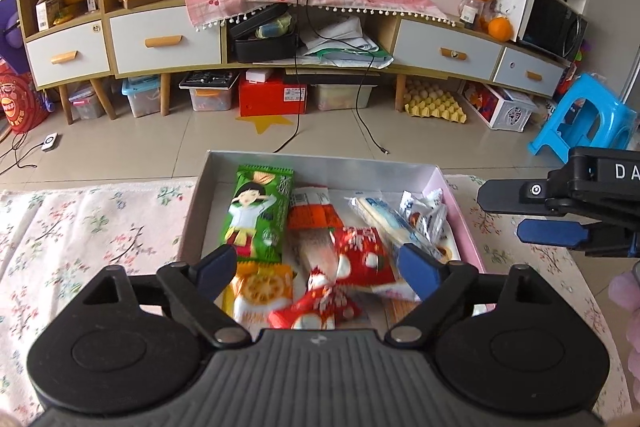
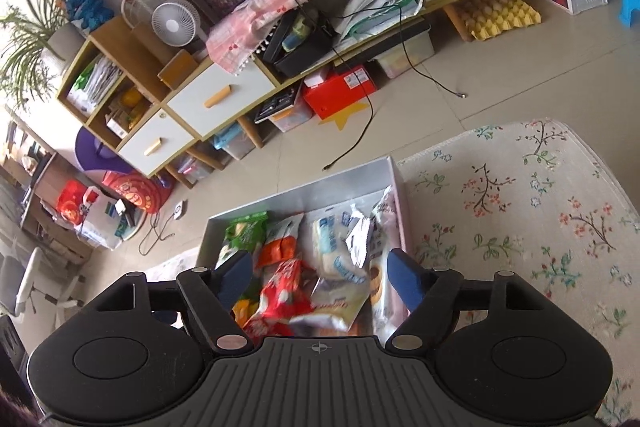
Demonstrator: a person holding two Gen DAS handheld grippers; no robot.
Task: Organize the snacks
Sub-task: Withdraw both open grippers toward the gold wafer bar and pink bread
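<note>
The snacks lie heaped in an open box (image 1: 324, 163) with a pale pink outer wall, which sits on a floral-covered tabletop (image 1: 80, 227). Farthest back on the left is a green packet (image 1: 258, 215) with a cartoon child, its long axis running away from me. Beside it is an orange-and-white packet (image 1: 312, 211), then a long blue-and-white bar (image 1: 386, 221) lying on a slant, and a small silver-and-white packet (image 1: 424, 215) against the right wall. Nearest me are an orange packet (image 1: 264, 287) and two red-and-white wrappers (image 1: 360, 259), blurred.

My left tool (image 1: 316, 267) hangs right over the near end of the box, fingers spread wide and holding nothing; the red wrappers lie between them, just ahead and below. My right tool (image 2: 320, 275) is likewise spread and empty. From its own camera it also looks down into the box, with the blue-and-white bar (image 2: 340, 255) and red wrappers (image 2: 280, 291) between its fingers; in the left view it sits off the box's right wall.

I judge the left the nearer for the red wrappers. The bar suits the right, turned to close across the slant.
</note>
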